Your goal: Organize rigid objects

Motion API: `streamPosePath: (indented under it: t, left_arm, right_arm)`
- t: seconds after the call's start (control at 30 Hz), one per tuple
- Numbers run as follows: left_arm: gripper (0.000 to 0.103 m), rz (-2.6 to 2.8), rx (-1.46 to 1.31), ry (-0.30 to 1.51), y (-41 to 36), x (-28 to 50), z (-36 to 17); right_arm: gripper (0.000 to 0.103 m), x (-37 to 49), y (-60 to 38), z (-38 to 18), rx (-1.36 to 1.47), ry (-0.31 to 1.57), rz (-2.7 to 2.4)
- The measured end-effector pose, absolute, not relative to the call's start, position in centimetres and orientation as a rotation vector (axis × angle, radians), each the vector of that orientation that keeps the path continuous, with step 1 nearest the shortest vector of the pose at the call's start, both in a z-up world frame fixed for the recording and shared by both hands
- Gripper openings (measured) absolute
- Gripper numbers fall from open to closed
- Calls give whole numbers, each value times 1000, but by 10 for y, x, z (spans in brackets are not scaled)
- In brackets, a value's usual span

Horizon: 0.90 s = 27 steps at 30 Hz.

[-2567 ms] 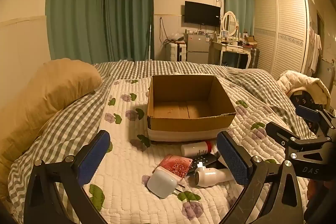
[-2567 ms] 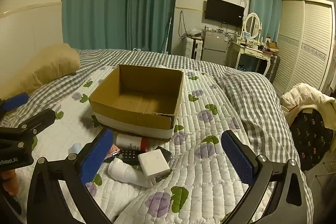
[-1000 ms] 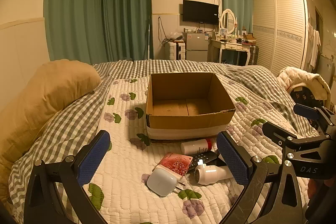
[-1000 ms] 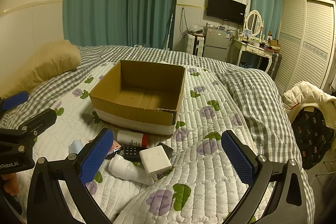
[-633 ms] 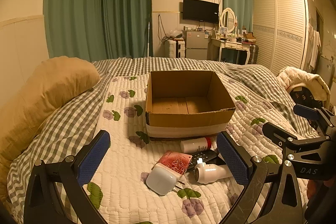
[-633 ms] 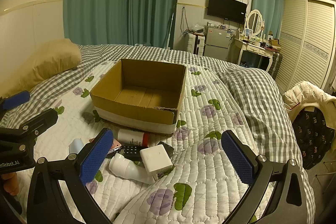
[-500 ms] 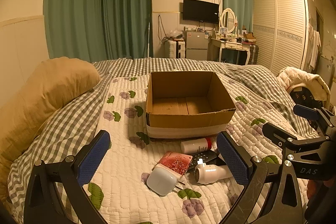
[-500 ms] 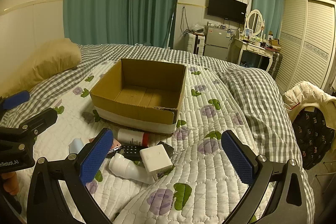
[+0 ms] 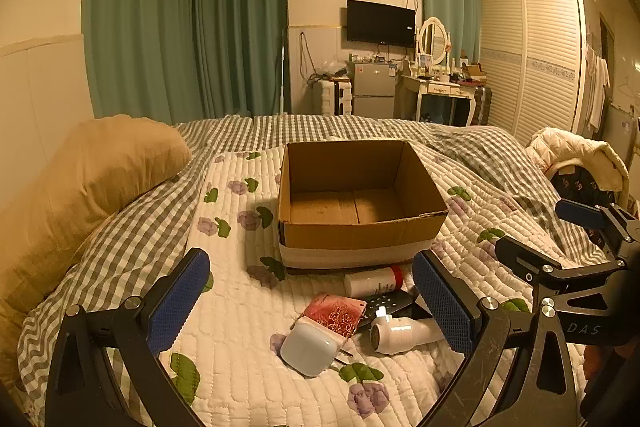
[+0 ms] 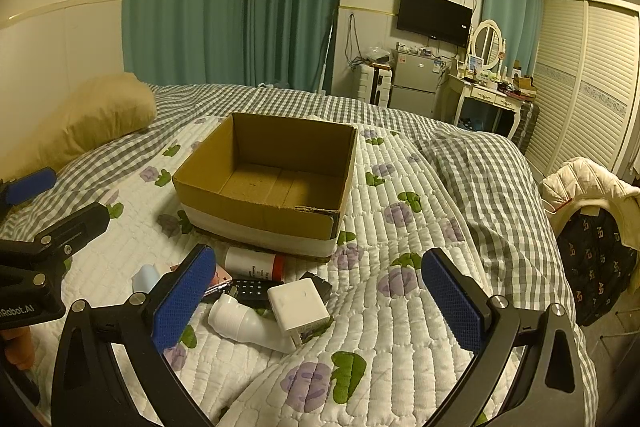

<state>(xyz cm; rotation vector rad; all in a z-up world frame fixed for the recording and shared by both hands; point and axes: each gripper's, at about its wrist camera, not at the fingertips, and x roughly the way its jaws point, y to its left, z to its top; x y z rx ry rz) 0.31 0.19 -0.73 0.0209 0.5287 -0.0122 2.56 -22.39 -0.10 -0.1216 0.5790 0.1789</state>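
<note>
An open empty cardboard box (image 9: 360, 231) (image 10: 256, 215) stands on the quilt. In front of it lies a heap: a white bottle with a red cap (image 9: 370, 281) (image 10: 252, 263), a black remote (image 9: 386, 303) (image 10: 250, 287), a pink patterned case (image 9: 334, 313), a pale blue plug-in block (image 9: 308, 345), a white bottle (image 9: 404, 333) (image 10: 246, 325) and a white charger cube (image 10: 298, 305). My left gripper (image 9: 312, 303) is open and empty above the heap. My right gripper (image 10: 316, 299) is open and empty, also over the heap.
A tan pillow (image 9: 76, 183) lies at the left of the bed. A checked duvet (image 10: 480, 179) is bunched at the right. A chair with a cream jacket (image 10: 592, 187) stands beside the bed. A dresser (image 9: 440, 91) and wardrobe (image 9: 532, 55) are far back.
Both grippers have drifted only slightly; the view shifted a little. Nothing was taken hold of and the heap and box have not moved.
</note>
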Motion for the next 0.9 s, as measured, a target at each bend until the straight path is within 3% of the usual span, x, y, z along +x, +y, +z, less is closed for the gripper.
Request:
streamPosePath:
  t: [0.5, 0.9]
  left_arm:
    - [103, -4, 33, 545, 10, 18, -3]
    - [103, -16, 86, 880, 15, 59, -98]
  right_arm:
    - [103, 41, -223, 10, -146, 586, 203]
    - [103, 101, -212, -70, -194, 886, 293]
